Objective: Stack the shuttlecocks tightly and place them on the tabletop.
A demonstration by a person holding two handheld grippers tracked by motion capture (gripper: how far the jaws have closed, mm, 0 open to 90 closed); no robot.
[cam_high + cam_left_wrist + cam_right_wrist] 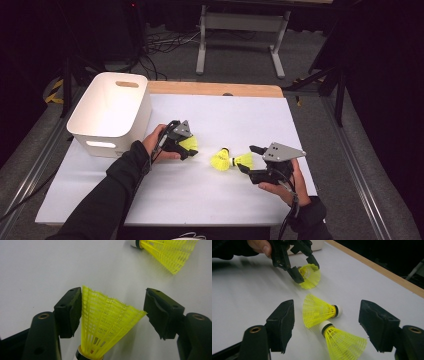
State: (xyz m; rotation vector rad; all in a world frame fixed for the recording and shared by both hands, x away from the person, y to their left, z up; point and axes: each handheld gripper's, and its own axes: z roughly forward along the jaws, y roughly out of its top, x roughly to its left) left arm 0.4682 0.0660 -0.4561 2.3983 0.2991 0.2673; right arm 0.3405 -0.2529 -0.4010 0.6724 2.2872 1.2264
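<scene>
Right gripper (245, 161): nearest the person, low at the right of the white table (200, 200); jaws wide apart and holding nothing.
Nearest shuttlecock (343, 341): yellow, lying on its side between the right jaws in the right gripper view, touching neither pad; its cork end points away from the gripper and its skirt flares back toward it, so the long axis runs roughly along the gripper's line of sight.
Middle shuttlecock (317, 310): just beyond the nearest one, cork ends almost meeting; it lies crosswise, skirt toward that view's left and cork toward its right.
Left gripper (192, 145): farther across the table, in the person's left hand (155, 145); jaws partly open around a third shuttlecock.
Third shuttlecock (105, 322): between the left jaws, cork end toward the gripper body and skirt opening away; the skirt's edge touches one pad, while the other pad stands clear, so it is straddled but not clamped.
Deciding relation: the jaws only need to close across the skirt, at right angles to its long axis.
White bin (112, 107): farthest, at the table's left rear, open-topped.
</scene>
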